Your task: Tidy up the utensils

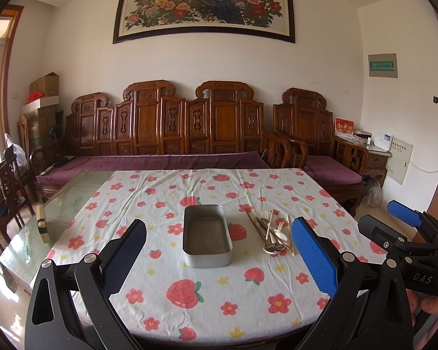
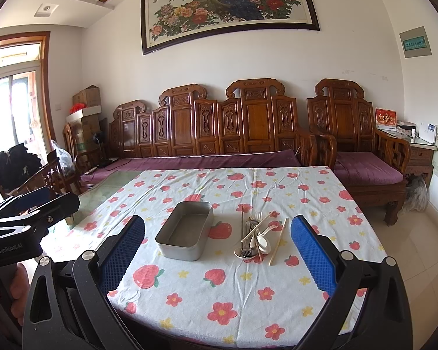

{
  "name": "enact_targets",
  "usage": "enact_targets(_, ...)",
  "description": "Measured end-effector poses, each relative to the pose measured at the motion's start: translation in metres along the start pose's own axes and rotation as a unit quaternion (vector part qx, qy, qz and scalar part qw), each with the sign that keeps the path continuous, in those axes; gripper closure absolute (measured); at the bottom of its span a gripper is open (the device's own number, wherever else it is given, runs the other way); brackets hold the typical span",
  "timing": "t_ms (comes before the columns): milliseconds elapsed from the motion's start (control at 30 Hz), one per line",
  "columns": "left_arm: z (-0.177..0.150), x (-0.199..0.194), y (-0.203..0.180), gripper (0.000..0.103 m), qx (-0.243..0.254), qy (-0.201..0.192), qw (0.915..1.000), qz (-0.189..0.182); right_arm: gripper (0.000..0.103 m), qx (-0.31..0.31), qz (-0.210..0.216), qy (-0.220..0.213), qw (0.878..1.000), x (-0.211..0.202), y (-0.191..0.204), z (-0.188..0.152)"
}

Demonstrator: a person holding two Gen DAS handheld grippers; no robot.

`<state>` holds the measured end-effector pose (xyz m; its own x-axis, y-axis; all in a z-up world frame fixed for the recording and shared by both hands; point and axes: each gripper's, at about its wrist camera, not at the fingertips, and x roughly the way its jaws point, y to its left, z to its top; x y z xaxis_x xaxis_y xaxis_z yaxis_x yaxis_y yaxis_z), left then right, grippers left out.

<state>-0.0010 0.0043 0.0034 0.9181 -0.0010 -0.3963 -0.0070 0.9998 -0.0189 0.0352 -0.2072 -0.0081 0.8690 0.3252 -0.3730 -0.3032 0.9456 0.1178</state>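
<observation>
On the flowered cloth, right of centre, the utensil pile is found: white spoons, a fork, dark metal pieces and chopsticks heaped crosswise. One pale chopstick is seen just beside the heap on its right, apart from the rest. Exact piece count cannot be told from either view.

Just left of the pile, not touching it, a grey metal tin is set on the cloth, open side up, nothing visible inside.

The bench is only partly covered by the cloth; bare glass top is exposed on the left, where a small wooden block lies near the edge.

Left tongs are held spread wide over the near bench edge, nothing between the pads; tin and pile are both framed in the gap. Right tongs are likewise spread wide, holding nothing, with the same items framed. Each unit is caught at the margin of the other's view: right tongs, left tongs.

Behind the bench, a carved wooden sofa with purple cushions is set against the wall, with a framed peacock picture above it.
</observation>
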Motion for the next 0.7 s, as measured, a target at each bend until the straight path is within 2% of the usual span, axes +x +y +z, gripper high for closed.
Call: enact_targets(700, 0.0056, -0.0016, -0.0053, 0.006, 0.001, -0.003, 1.0, 0.0, 0.003, 0.001, 0.001, 0.0, 1.0, -0.0005, -0.0008, 0.0003)
